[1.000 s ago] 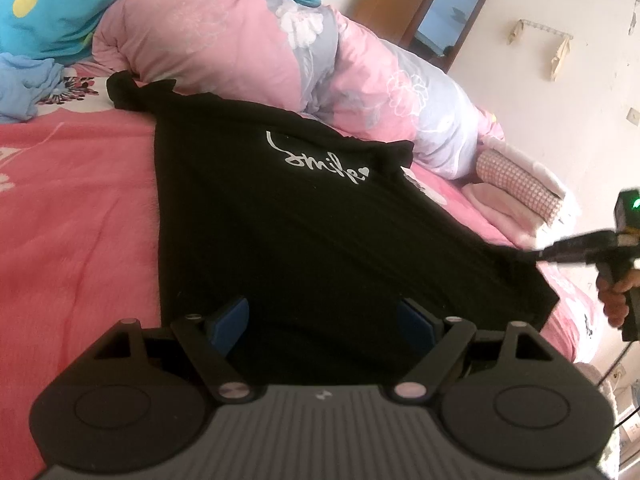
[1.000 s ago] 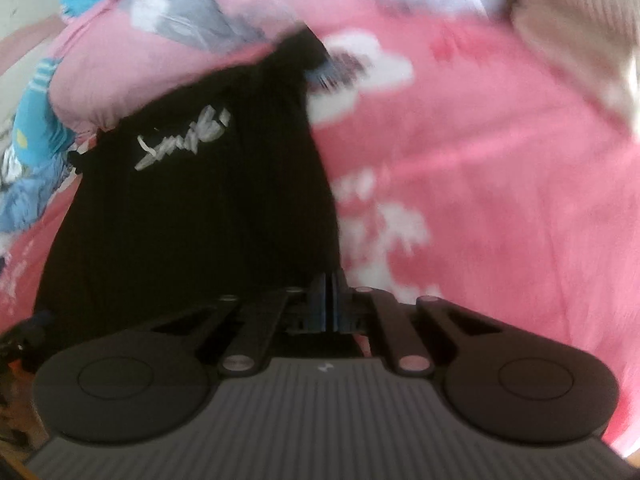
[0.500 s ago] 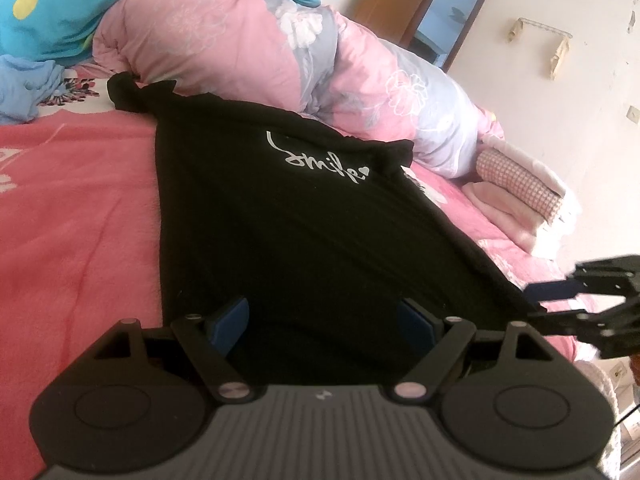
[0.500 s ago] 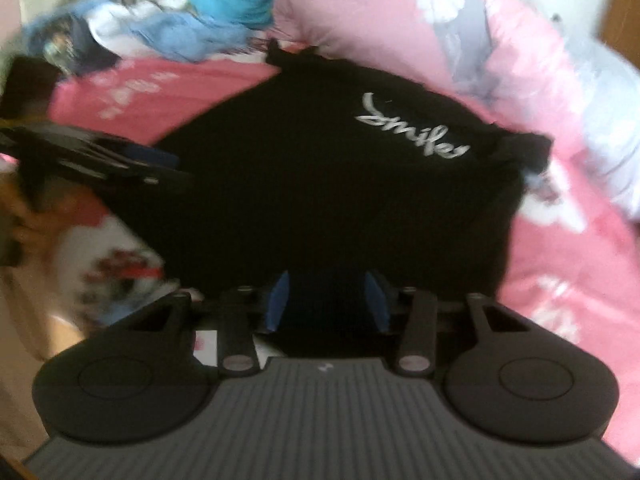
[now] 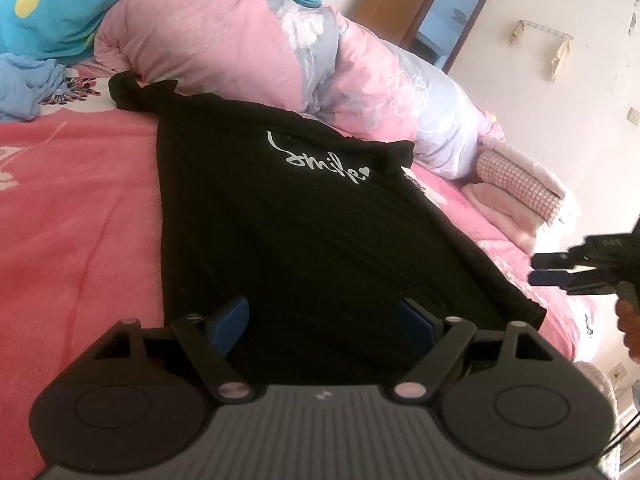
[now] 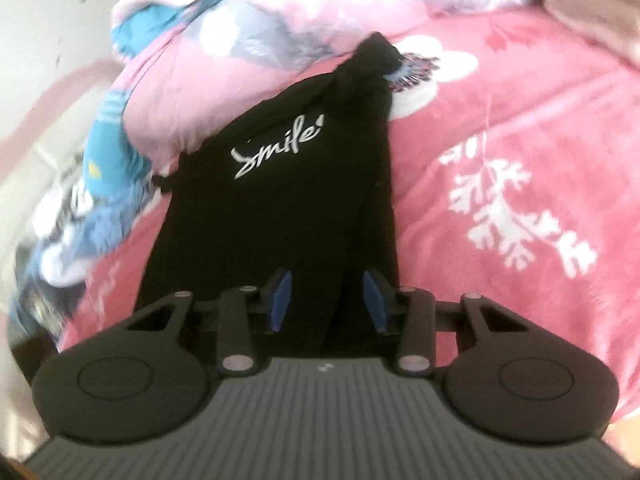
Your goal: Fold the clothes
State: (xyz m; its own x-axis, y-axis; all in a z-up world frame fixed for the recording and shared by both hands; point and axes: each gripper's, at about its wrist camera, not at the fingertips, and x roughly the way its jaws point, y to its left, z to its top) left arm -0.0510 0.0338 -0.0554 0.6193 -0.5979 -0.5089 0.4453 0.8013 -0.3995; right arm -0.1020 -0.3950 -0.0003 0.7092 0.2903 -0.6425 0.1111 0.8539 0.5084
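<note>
I'm over a bed with a pink blanket (image 5: 80, 216) in a pale-walled room. A black shirt (image 5: 300, 232) printed "smile" lies flat along it, collar end against the rolled pink quilt (image 5: 248, 44), hem nearest me. My left gripper (image 5: 324, 324) hangs over the hem with its jaws wide apart, pressing on nothing. My right gripper (image 6: 328, 296) sits above the shirt's right side, jaws partly apart and closing, cloth below them but not pinched. Beyond the quilt lies blue clothing (image 5: 44, 28); folded towels (image 5: 520, 192) sit at the far right.
</note>
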